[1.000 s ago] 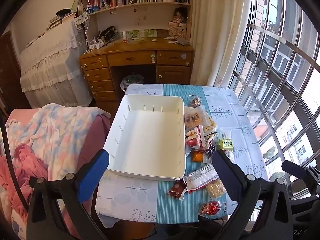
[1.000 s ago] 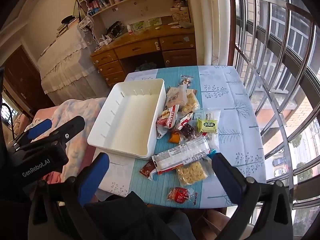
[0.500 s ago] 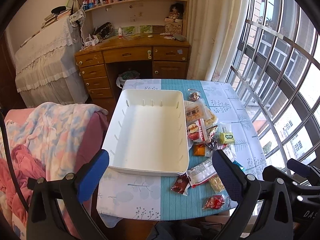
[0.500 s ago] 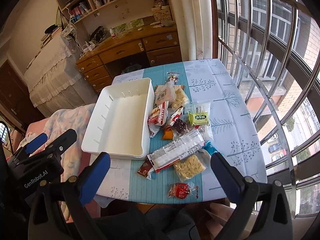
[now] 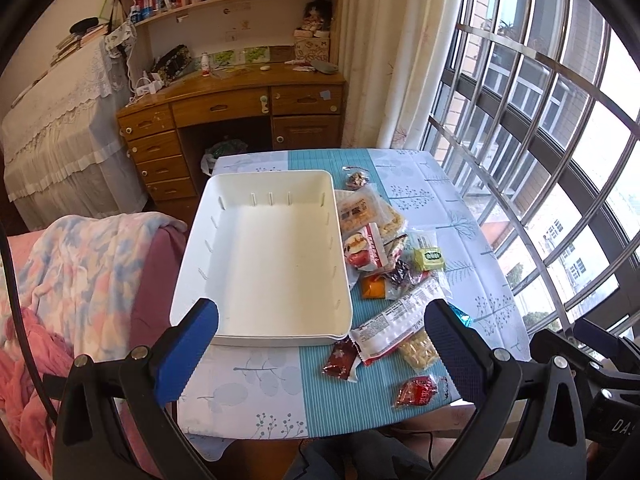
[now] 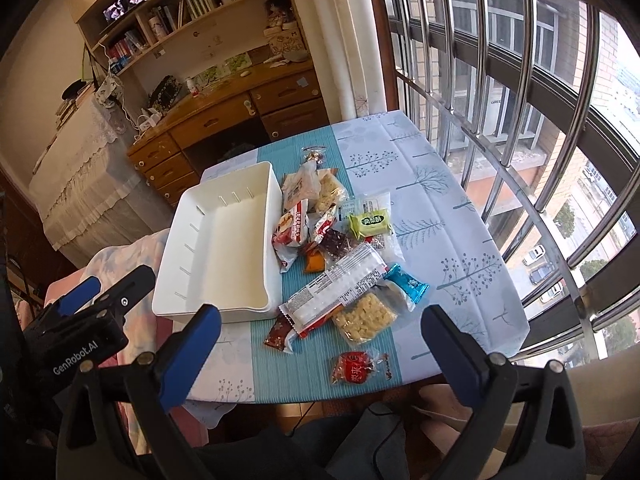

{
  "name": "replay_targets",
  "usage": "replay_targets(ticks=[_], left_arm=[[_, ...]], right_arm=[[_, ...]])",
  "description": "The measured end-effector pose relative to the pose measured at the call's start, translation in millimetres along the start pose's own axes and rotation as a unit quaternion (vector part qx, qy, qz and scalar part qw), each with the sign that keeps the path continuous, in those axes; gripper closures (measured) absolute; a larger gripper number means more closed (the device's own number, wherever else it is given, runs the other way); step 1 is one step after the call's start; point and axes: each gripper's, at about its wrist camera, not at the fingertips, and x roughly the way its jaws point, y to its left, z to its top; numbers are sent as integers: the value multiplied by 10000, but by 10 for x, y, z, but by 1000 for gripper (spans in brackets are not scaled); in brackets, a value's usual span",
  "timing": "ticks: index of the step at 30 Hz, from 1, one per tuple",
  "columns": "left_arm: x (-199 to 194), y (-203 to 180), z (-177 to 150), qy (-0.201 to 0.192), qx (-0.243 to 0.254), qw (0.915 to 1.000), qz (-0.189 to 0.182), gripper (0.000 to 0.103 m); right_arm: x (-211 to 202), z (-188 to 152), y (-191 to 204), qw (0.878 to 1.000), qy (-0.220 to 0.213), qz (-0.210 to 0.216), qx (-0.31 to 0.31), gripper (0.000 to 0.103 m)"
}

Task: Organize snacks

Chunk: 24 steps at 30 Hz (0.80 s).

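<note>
Surface (image 5: 460,216): covered with a white and teal cloth printed with trees; a window with metal bars runs along its 3 o'clock side, a wooden desk (image 5: 240,100) stands beyond its 12 o'clock edge, and a flowered blanket (image 5: 80,264) lies at its 9 o'clock side.
White bin (image 5: 264,256): sits on the 9 o'clock half of the surface, with nothing in it; slotted inner walls.
Snack pile (image 6: 332,240): packets overlap in a strip just beside the bin's 3 o'clock wall, some touching it.
Long white packet (image 6: 340,284): lies slantwise at the 6 o'clock end of the pile, over a clear pack of pale crackers (image 6: 362,316).
Green packet (image 6: 370,222): at the pile's 3 o'clock edge, on a clear wrapper.
Blue packet (image 6: 408,282): just beside the long packet's 3 o'clock end.
Red packet (image 6: 356,368): alone near the 6 o'clock edge of the surface, apart from the pile.
Left hand-held gripper (image 5: 320,344): fingers spread wide, grasping nothing, above the 6 o'clock edge of the surface.
Right hand-held gripper (image 6: 320,344): likewise spread and bare; nothing stands between it and the snacks.
</note>
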Motion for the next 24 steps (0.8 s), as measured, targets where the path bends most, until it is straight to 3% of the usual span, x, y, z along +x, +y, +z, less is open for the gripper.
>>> replay_targets(ticks=[6,12,24], left_arm=[[35,-118,5,86,-47,9999,84,1],[99,-299,52,261,-390,9985,278,1],[225,-770,-77,401,-1412,9865,733,1]], right_arm=[[33,55,-113,9998,-46,62,-163,2],[102,223,-258,9972,-56,242,-704,2],[342,514,-665,9770,14,706,-2011,6]])
